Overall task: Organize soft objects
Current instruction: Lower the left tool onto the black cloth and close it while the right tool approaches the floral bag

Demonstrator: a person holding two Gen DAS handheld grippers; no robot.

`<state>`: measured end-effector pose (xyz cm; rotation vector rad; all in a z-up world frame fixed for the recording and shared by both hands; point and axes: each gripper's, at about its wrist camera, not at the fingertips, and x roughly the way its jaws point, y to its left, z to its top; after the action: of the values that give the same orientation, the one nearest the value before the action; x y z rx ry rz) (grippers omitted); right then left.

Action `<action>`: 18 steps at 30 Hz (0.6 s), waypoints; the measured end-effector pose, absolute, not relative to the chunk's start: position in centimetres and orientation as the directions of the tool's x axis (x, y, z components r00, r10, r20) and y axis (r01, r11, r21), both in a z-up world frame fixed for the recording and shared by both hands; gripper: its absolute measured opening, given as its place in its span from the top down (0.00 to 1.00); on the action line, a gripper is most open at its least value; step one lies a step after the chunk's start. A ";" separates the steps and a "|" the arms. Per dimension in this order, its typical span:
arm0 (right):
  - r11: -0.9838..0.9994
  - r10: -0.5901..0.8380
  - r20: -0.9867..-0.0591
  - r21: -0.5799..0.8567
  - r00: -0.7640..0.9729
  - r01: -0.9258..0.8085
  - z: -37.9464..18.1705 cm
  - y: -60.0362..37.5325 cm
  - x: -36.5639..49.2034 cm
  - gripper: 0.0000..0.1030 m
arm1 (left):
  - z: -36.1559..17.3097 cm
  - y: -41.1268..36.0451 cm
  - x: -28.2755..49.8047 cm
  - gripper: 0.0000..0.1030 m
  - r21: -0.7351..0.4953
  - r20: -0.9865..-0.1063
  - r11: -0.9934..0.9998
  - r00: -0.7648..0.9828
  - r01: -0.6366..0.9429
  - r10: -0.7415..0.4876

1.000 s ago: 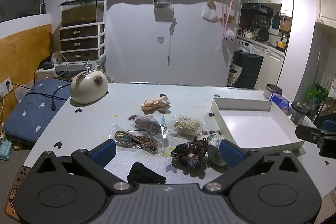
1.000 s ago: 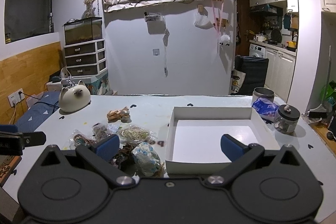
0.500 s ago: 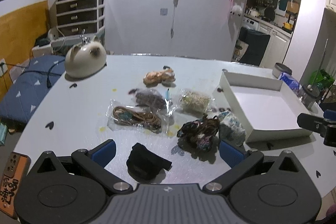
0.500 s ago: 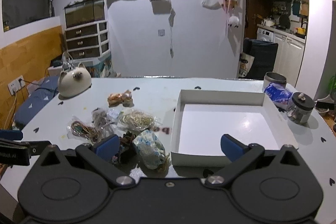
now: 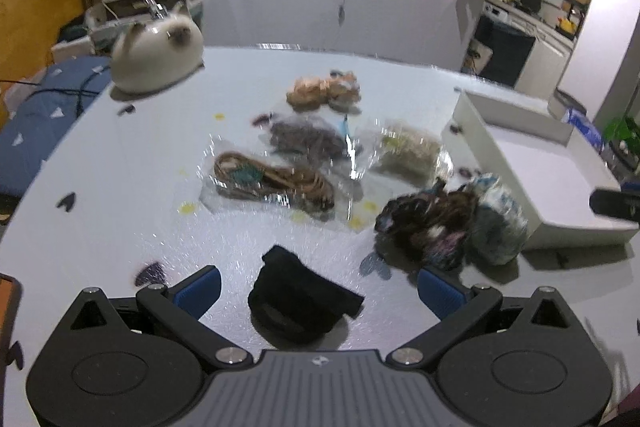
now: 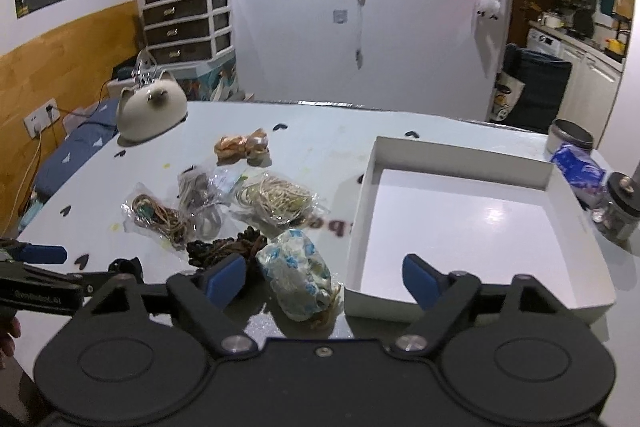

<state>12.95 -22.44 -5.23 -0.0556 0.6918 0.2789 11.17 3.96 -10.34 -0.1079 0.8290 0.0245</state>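
Observation:
My left gripper (image 5: 318, 289) hangs open low over the table, with a black soft item (image 5: 300, 301) lying between its fingers, untouched. My right gripper (image 6: 322, 281) has its jaws closing around a blue-and-white bundle (image 6: 296, 275), and the pads stand clear of it. A dark multicoloured bundle (image 5: 428, 227) lies beside that bundle. Further back are a bagged brown cord (image 5: 272, 181), a dark bagged item (image 5: 306, 139), bagged beige string (image 5: 408, 151) and an orange bundle (image 5: 324, 93). An open white box (image 6: 460, 155) stands at the right.
A cream cat-shaped object (image 6: 150, 111) sits at the table's far left corner. Right of the box stand a tin (image 6: 572, 139), a blue packet (image 6: 580, 171) and a glass jar (image 6: 618, 211). The left gripper's fingers (image 6: 40, 254) show at the right wrist view's left edge.
Both grippers have come down and forward towards the table, so the items look larger. The right gripper's fingers stand closer together than before. Nothing on the table has moved.

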 end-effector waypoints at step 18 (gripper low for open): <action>0.882 0.313 -0.717 -0.023 0.623 -0.470 -7.9 -18.6 16.8 0.25 | -15.4 6.0 15.3 0.34 -0.069 -0.811 0.989 0.569 0.131 -0.132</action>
<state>16.79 -18.61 -7.95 -0.2167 0.7779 0.4539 15.26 6.02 -15.39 -0.0012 0.9525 -0.1548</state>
